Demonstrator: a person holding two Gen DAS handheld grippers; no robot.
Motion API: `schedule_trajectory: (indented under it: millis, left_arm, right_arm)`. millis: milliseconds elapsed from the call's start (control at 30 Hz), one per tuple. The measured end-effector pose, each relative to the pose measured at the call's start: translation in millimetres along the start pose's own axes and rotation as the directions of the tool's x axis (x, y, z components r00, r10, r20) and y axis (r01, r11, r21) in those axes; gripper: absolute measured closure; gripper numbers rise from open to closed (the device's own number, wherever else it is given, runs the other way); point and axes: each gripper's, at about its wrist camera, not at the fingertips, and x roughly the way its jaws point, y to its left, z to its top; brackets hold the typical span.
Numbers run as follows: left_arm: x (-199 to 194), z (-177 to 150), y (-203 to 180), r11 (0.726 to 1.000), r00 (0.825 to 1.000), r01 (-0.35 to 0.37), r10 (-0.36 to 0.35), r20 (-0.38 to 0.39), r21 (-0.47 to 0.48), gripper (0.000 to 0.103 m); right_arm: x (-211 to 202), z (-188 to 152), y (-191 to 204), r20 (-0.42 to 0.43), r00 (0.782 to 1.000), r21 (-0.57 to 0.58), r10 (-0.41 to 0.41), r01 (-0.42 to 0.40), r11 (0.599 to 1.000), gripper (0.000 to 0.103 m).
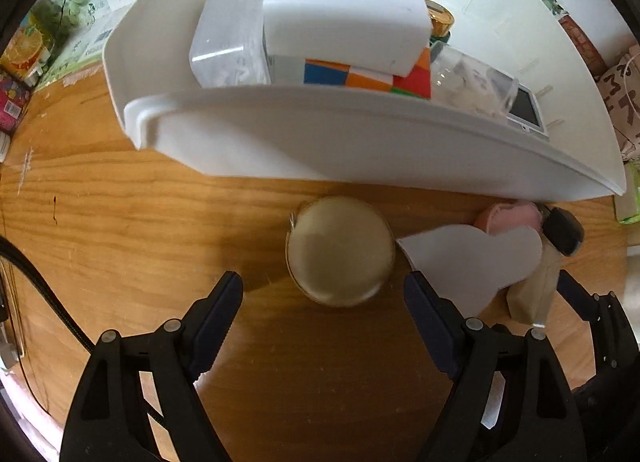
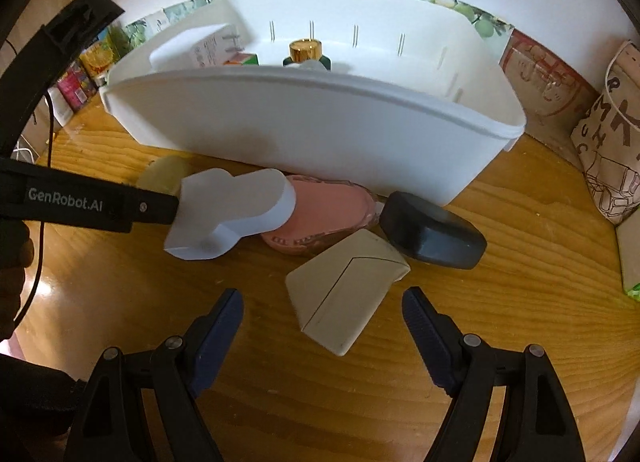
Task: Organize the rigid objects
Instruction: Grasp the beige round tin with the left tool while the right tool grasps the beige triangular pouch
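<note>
A white bin [image 1: 360, 142] holding a colourful cube [image 1: 372, 78] sits on the wooden counter [image 1: 120, 202]; the left gripper [image 1: 324, 294] hangs released above a round cream lid [image 1: 340, 250]; the right gripper [image 2: 322, 310], also released, hangs over a beige box [image 2: 344, 294] beside a pink case [image 2: 328, 214].

1. A bin [image 1: 360, 142] is standing on the table [image 1: 120, 202], toward its back.
2. Inside the bin, a box [image 1: 344, 10] is lying on top of a puzzle cube [image 1: 368, 76], with a lidded container [image 1: 230, 34] sitting to their left and a capped bottle [image 1: 440, 18] behind them.
3. In front of the bin, a round jar [image 1: 340, 250] is standing on the table.
4. To the jar's right, a foam block [image 2: 232, 214] is resting partly on a soap-shaped piece [image 2: 328, 218].
5. A carton [image 2: 344, 294] is lying in front of that piece, touching a dark case [image 2: 432, 234] to its right.
</note>
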Motion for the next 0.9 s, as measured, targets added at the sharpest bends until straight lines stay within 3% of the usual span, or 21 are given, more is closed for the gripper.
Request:
schedule_trajectory:
  millis: [333, 533, 633, 833, 900]
  left_arm:
    - [5, 8, 1, 1.000, 1.000, -0.008, 0.008, 0.023, 0.007, 0.021]
    - [5, 18, -1, 1.000, 0.999, -0.010, 0.009, 0.034, 0.015, 0.032]
    - [1, 20, -21, 1.000, 0.999, -0.001, 0.000, 0.039, 0.024, 0.042]
    - [-7, 20, -18, 1.000, 0.999, 0.003, -0.004, 0.035, 0.016, 0.043]
    - [-7, 21, -13, 1.000, 0.999, 0.005, -0.006, 0.033, 0.018, 0.043]
  right_arm:
    - [11, 1, 4, -0.005, 1.000, -0.010, 0.002, -0.002, 1.000, 0.021]
    - [12, -2, -2, 0.008, 1.000, -0.009, 0.004, -0.004, 1.000, 0.022]
    - [10, -3, -1, 0.014, 1.000, -0.019, 0.010, -0.010, 1.000, 0.028]
    - [5, -2, 4, 0.016, 1.000, -0.035, 0.019, -0.018, 0.999, 0.039]
    - [0, -5, 5, 0.022, 0.999, -0.038, 0.023, -0.023, 0.999, 0.052]
